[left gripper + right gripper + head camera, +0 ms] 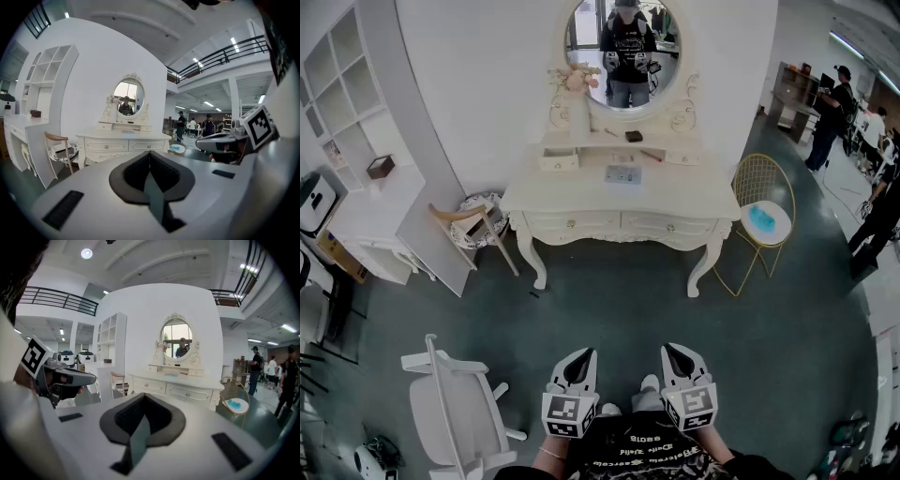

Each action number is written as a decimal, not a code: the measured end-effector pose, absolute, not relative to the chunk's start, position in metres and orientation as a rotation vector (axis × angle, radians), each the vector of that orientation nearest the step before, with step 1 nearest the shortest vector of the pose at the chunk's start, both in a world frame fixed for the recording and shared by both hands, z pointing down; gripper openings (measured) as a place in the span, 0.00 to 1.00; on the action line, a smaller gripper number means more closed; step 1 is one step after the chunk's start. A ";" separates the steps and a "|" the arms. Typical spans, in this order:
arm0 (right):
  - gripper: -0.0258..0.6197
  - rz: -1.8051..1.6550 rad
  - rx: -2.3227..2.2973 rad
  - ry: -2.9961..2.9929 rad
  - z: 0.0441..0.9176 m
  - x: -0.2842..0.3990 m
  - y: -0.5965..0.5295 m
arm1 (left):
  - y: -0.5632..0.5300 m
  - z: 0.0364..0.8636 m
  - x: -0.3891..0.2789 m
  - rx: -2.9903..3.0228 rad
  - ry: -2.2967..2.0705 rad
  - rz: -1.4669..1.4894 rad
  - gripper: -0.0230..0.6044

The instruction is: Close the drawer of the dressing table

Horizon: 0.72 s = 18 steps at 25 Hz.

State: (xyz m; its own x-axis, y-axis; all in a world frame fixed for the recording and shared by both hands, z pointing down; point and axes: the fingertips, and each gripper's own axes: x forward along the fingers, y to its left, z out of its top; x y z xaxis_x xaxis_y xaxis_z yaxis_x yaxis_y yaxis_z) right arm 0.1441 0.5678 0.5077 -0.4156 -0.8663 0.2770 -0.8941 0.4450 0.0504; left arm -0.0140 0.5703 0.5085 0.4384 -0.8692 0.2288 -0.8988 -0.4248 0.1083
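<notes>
At 6 o'clock, nearest the person, the left gripper (579,359) and right gripper (676,354) were side by side, both clenched on nothing. Well apart at 12 o'clock stood the dressing table (619,199), its drawers (572,223) too distant to tell which was open. A wooden chair (469,220) at 11 o'clock and a gold chair (766,220) at 1 o'clock flanked it. A careless approach could have snagged either, or shoved the wrong drawer.

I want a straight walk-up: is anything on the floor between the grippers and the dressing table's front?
Nothing visible. Bare floor lies between the left gripper, the right gripper and the dressing table. The wooden chair stands by its left corner and the gold chair by its right, both off the path.
</notes>
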 end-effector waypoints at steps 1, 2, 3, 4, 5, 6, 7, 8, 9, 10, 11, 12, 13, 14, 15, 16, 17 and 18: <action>0.05 0.160 1.517 -2.433 0.509 0.144 0.568 | 0.570 0.509 -0.013 2.471 -1.543 0.206 0.06; 0.05 0.168 1.514 -2.430 0.510 0.144 0.568 | 0.570 0.510 -0.013 2.468 -1.539 0.210 0.06; 0.05 0.175 1.511 -2.427 0.511 0.144 0.568 | 0.570 0.511 -0.012 2.465 -1.535 0.213 0.06; 0.05 0.181 1.508 -2.425 0.512 0.144 0.568 | 0.570 0.512 -0.011 2.463 -1.531 0.216 0.06; 0.05 0.185 1.506 -2.425 0.512 0.144 0.567 | 0.570 0.512 -0.010 2.463 -1.527 0.218 0.06; 0.05 0.187 1.506 -2.426 0.512 0.144 0.566 | 0.569 0.512 -0.009 2.463 -1.524 0.218 0.06; 0.05 0.187 1.508 -2.427 0.511 0.144 0.565 | 0.568 0.512 -0.008 2.463 -1.521 0.218 0.06; 0.05 0.187 1.511 -2.431 0.511 0.145 0.563 | 0.567 0.513 -0.007 2.463 -1.519 0.217 0.06; 0.05 0.190 1.514 -2.436 0.511 0.146 0.561 | 0.565 0.513 -0.006 2.463 -1.517 0.216 0.06; 0.05 0.196 1.515 -2.443 0.511 0.147 0.559 | 0.564 0.514 -0.005 2.461 -1.517 0.215 0.06; 0.05 0.202 1.516 -2.448 0.511 0.147 0.556 | 0.562 0.514 -0.005 2.456 -1.519 0.212 0.06; 0.05 0.207 1.515 -2.452 0.512 0.148 0.553 | 0.560 0.515 -0.006 2.448 -1.520 0.210 0.06; 0.05 0.211 1.511 -2.454 0.513 0.148 0.549 | 0.558 0.517 -0.008 2.437 -1.523 0.208 0.06; 0.05 0.214 1.505 -2.458 0.515 0.147 0.544 | 0.556 0.518 -0.010 2.424 -1.527 0.208 0.06; 0.05 0.218 1.497 -2.462 0.516 0.146 0.539 | 0.553 0.520 -0.012 2.411 -1.532 0.210 0.06; 0.06 0.222 1.487 -2.468 0.518 0.145 0.533 | 0.549 0.522 -0.013 2.398 -1.540 0.213 0.06; 0.06 0.224 1.477 -2.474 0.519 0.144 0.527 | 0.545 0.523 -0.015 2.386 -1.550 0.215 0.06; 0.06 0.226 1.466 -2.480 0.520 0.143 0.521 | 0.541 0.524 -0.017 2.373 -1.562 0.216 0.06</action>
